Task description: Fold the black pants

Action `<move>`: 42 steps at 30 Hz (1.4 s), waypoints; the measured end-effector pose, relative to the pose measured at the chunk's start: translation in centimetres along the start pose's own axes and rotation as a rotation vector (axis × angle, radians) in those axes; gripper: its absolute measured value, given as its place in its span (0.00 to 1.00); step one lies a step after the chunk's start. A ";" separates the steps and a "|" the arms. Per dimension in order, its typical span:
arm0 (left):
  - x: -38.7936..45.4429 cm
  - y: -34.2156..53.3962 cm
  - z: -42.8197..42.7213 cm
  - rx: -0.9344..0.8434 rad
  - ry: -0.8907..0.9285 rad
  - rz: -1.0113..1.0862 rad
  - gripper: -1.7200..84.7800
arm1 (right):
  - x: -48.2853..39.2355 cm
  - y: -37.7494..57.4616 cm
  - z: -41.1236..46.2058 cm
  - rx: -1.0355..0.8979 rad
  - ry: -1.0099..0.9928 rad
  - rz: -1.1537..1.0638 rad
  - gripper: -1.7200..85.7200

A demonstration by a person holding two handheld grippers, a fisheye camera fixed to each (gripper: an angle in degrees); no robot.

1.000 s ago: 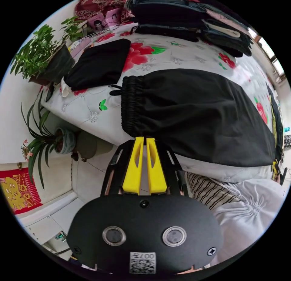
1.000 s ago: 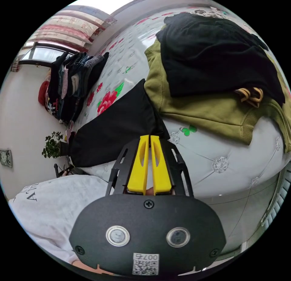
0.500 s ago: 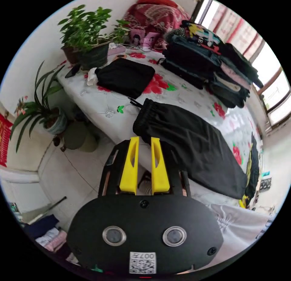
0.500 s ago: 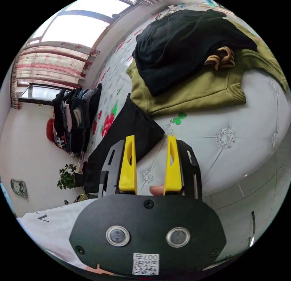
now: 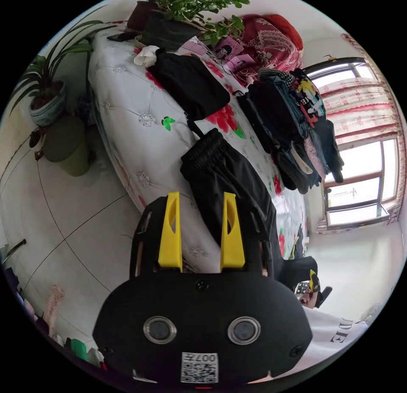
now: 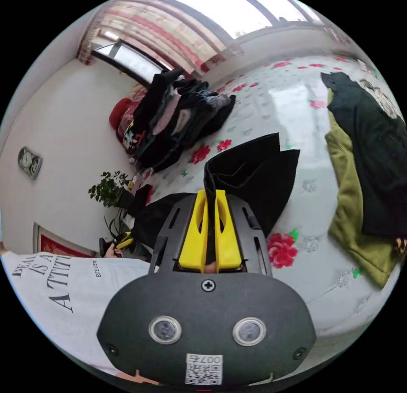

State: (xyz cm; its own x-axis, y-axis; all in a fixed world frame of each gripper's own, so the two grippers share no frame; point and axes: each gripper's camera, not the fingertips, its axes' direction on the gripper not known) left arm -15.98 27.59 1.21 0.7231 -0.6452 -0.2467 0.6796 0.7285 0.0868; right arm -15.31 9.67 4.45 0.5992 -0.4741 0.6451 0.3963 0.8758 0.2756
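The right claw (image 6: pixel 210 193) is clamped on the hem end of the black pants (image 6: pixel 250 176), with dark cloth running down between its two yellow jaws and the leg end lifted off the bed (image 6: pixel 296 113) in a raised fold. Half a second ago this claw stood wide apart over the bedspread just beside the hem, so the pinch is new. I judge the hem is about to be carried over toward the waistband for the next fold.

The left claw (image 5: pixel 197 197) is spread, with nothing between its jaws. A second ago it was closed at the waistband; now it hangs above the bed's near edge, beside the pants (image 5: pixel 224 181), whose gathered waistband lies flat on the flowered bedspread. So the waist end has been let go and stays where it was laid.

The pants stretch along the near side of the bed, with a folded black garment (image 5: pixel 190 83) beyond the waistband, a pile of clothes (image 5: pixel 292 125) toward the window, and an olive garment (image 6: pixel 352 206) well apart from the lifted hem.
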 end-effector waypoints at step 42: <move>25.1 5.1 3.8 -0.037 0.493 1.042 0.06 | 0.5 8.9 7.7 -0.093 -0.037 0.303 0.07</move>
State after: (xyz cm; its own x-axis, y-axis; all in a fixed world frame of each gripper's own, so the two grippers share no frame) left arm 6.10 14.26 -0.84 0.7991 0.4278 -0.4224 -0.2292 0.8663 0.4438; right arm -16.87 17.94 12.75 0.6750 -0.1879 0.7134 0.2667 0.9638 0.0016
